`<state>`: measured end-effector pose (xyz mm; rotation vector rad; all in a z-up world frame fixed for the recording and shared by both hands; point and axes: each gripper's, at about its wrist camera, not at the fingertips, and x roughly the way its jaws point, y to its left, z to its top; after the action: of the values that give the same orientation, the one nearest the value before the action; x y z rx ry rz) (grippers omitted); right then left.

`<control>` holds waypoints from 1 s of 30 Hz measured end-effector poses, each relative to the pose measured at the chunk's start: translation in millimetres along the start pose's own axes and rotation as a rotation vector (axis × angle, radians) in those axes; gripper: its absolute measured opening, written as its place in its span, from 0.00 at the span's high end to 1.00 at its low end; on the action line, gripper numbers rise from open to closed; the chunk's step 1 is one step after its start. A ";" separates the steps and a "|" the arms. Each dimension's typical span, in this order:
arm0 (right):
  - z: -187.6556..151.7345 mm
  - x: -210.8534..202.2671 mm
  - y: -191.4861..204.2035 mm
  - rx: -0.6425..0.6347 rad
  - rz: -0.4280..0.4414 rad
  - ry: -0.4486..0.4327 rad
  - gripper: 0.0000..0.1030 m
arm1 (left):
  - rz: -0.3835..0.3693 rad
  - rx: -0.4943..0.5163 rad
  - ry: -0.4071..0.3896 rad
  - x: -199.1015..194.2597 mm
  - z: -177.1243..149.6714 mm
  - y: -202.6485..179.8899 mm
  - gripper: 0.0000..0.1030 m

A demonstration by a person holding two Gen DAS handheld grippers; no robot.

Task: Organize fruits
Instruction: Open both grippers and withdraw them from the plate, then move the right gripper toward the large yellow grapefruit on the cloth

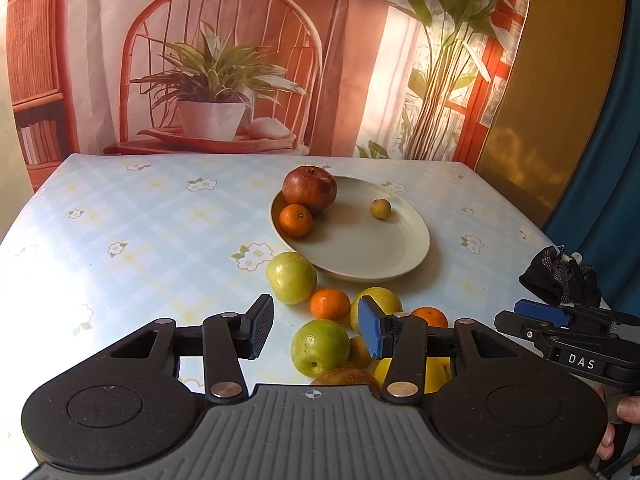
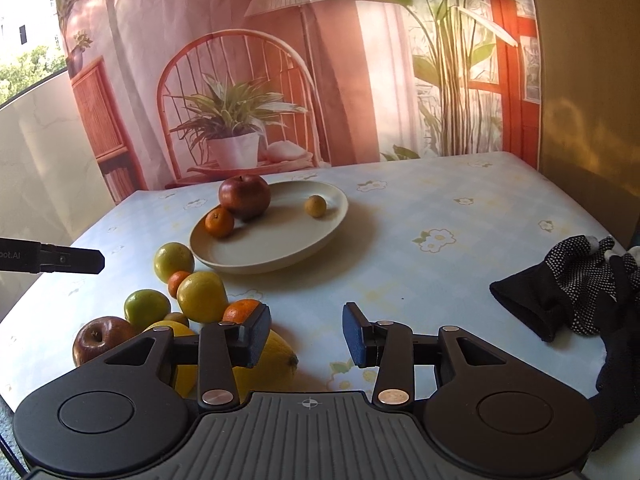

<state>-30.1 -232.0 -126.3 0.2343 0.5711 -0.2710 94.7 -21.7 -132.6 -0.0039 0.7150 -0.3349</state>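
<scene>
Ribbed-pad fingers of left gripper [image 1: 316, 330] and right gripper [image 2: 306, 334] gape, released, near round glossy fruits [image 2: 200, 296].

Both wrist cameras look low across the table [image 1: 120, 208] toward the backdrop – sharing the plate [image 1: 360, 248], left view nearer

We see a printed backdrop [image 1: 240, 60] behind the table [image 1: 120, 220], showing a rattan chair, a potted plant and a lamp; a pale blue checked cloth with flowers covers the tabletop, a mustard wall [image 1: 552, 100] stands beyond its right edge, and sunlight brightens its left edge
</scene>
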 end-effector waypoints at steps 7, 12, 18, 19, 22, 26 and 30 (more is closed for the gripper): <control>-5.9 -3.5 4.6 0.034 0.010 0.050 0.35 | -0.004 0.000 -0.005 1.3 0.0 -1.4 0.52; -14.1 4.1 3.4 0.103 0.061 0.102 0.34 | -0.002 -0.011 -0.002 0.2 -2.2 1.5 0.52; -16.7 15.8 7.2 0.148 0.117 0.143 0.34 | -0.003 -0.023 0.003 0.0 -2.7 4.2 0.52; -17.7 17.7 8.5 0.150 0.124 0.152 0.35 | -0.004 -0.024 0.004 0.2 -3.0 4.3 0.52; -21.2 24.1 12.3 0.152 0.140 0.181 0.39 | -0.005 -0.025 0.009 0.8 -4.0 4.9 0.52; -23.2 24.0 15.4 0.140 0.159 0.178 0.48 | -0.004 -0.027 0.011 1.0 -4.6 6.2 0.52; -19.7 23.4 16.6 0.112 0.157 0.196 0.48 | -0.006 -0.028 0.010 1.6 -4.1 7.5 0.52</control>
<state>-15.7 -215.1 -153.1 0.4149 0.7285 -0.1284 95.4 -14.7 -137.6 -0.0307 0.7299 -0.3309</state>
